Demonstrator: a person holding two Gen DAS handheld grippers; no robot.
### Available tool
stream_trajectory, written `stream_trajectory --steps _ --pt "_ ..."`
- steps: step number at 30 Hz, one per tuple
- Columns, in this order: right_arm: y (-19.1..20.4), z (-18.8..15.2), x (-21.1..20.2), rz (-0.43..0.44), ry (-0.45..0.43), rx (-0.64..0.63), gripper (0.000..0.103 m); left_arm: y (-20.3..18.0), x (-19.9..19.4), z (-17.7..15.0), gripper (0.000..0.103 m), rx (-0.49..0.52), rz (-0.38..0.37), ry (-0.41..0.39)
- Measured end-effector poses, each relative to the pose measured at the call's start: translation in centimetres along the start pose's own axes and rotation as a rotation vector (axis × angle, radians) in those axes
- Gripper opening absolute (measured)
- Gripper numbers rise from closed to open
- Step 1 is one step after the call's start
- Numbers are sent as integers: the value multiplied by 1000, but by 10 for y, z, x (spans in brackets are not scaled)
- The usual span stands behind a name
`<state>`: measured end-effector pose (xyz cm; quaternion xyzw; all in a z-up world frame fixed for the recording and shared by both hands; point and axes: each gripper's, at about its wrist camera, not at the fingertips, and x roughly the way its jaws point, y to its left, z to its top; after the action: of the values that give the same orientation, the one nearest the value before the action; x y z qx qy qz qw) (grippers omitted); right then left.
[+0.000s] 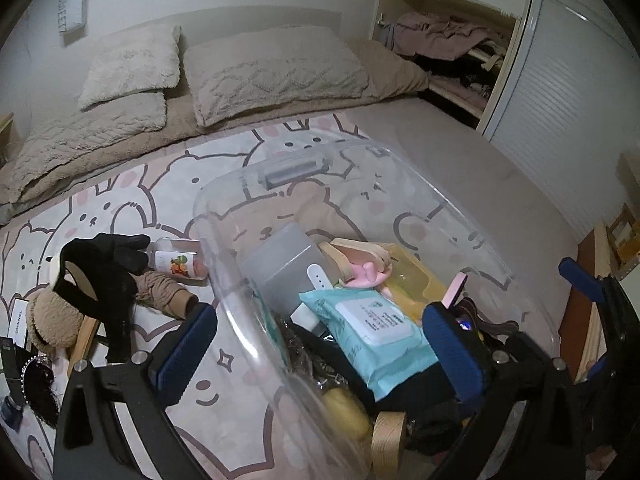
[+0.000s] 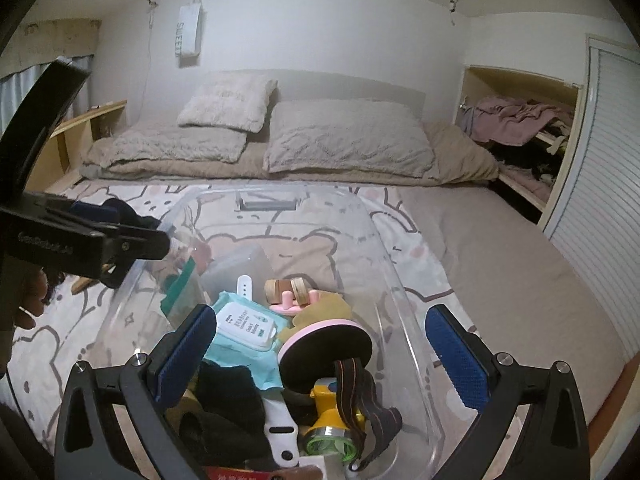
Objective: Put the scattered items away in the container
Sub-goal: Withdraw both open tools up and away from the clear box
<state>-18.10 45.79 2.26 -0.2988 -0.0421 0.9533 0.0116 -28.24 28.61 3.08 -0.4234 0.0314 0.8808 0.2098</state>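
A clear plastic container (image 1: 224, 280) sits on a cartoon-print blanket on the bed; it also shows in the right wrist view (image 2: 384, 240). It holds a blue wipes pack (image 1: 372, 332), a grey box (image 1: 280, 268), a pink round item (image 2: 324, 344), a yellow flashlight (image 2: 328, 420) and more. Left of it lie a black glove (image 1: 104, 264), a small bottle (image 1: 180, 260), a rolled beige sock (image 1: 164, 294) and a fuzzy brown item (image 1: 52, 320). My left gripper (image 1: 320, 348) is open over the container's left wall. My right gripper (image 2: 320, 360) is open above the contents.
Pillows (image 1: 272, 72) and a beige duvet lie at the bed's head. An open closet nook with clothes (image 1: 448, 48) and a louvred door (image 1: 560, 112) are at right. A small box and dark items (image 1: 24, 344) lie at the far left.
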Motion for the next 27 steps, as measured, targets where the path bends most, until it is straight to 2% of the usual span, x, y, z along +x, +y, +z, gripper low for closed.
stream_trajectory --steps 10,17,27 --pt "10 -4 -30 14 -58 29 103 4 -45 -34 103 23 -12 -103" --pt "30 -13 -57 25 -107 10 103 9 -82 -63 103 49 73 -212" --pt "46 -22 -92 28 -177 23 103 19 -125 -102 103 44 82 -312"
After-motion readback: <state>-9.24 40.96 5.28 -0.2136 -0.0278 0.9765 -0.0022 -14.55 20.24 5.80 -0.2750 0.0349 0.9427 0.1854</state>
